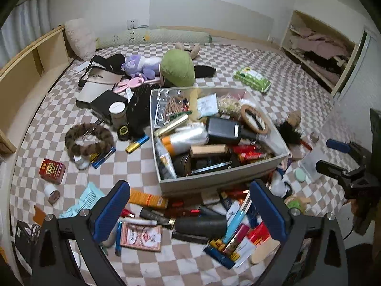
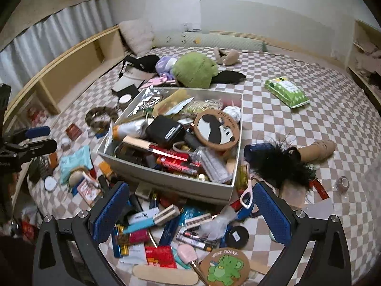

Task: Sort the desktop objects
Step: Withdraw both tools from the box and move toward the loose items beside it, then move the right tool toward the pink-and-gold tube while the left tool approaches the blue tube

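Note:
A grey box (image 1: pixel 221 176) heaped with cosmetics, tubes and a round panda mirror (image 2: pixel 218 130) sits mid-bed on the checkered sheet. A loose pile lies in front of it: a black tube (image 1: pixel 200 225), a pink card pack (image 1: pixel 140 237), an orange carton (image 1: pixel 147 200), a green elephant coaster (image 2: pixel 225 268), a red packet (image 2: pixel 160 257) and pink-handled scissors (image 2: pixel 246 195). My left gripper (image 1: pixel 190 214) hovers open over that pile, holding nothing. My right gripper (image 2: pixel 193 214) hangs open above the pile's right part, also holding nothing. Each gripper shows at the edge of the other view, the right gripper (image 1: pixel 333 157) and the left gripper (image 2: pixel 42 140).
Behind the box lie a green plush (image 1: pixel 177 68), a purple plush (image 1: pixel 140 65) and bags. A green wipes pack (image 1: pixel 252 79) lies far right, a fur ring (image 1: pixel 89 141) and red box (image 1: pixel 52 170) left, a black feathery item (image 2: pixel 283 164) right. Wooden bed frame (image 1: pixel 31 54) at left, shelf (image 1: pixel 316 52) at right.

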Action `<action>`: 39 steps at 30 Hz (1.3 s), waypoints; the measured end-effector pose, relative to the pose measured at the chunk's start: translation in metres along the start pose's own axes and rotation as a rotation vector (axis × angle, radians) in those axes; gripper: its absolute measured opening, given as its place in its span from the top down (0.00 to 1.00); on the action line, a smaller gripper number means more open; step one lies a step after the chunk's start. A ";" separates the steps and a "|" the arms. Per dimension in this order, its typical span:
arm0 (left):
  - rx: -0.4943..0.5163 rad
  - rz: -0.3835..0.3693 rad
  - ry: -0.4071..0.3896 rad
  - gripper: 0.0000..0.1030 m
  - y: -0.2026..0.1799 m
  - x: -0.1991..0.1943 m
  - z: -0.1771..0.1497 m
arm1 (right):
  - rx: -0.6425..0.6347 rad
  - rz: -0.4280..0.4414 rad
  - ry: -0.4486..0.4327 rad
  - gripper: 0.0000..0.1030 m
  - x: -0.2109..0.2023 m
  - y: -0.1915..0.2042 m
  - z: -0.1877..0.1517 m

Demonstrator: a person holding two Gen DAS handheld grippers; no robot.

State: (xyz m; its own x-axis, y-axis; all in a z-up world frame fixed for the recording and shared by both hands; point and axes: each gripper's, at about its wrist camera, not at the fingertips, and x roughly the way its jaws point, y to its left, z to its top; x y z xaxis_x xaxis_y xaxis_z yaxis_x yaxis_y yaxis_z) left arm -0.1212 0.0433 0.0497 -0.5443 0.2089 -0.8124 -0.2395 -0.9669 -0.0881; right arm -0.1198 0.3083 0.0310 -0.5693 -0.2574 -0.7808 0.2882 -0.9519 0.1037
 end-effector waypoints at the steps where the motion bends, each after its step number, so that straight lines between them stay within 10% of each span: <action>1: 0.006 0.006 0.007 0.02 0.001 0.001 -0.004 | -0.014 0.004 0.006 0.00 0.001 0.003 -0.003; 19: 0.040 0.090 0.180 0.02 0.040 0.069 -0.058 | -0.164 0.084 0.219 0.00 0.052 0.051 -0.056; 39: 0.036 0.119 0.255 0.02 0.066 0.115 -0.082 | -0.339 0.246 0.249 0.00 0.103 0.105 -0.107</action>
State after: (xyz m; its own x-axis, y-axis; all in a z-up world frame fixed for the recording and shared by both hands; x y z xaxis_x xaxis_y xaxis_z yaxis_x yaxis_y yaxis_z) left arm -0.1341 -0.0081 -0.0970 -0.3513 0.0462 -0.9351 -0.2169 -0.9756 0.0333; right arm -0.0657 0.1999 -0.1049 -0.2629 -0.3813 -0.8863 0.6491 -0.7496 0.1299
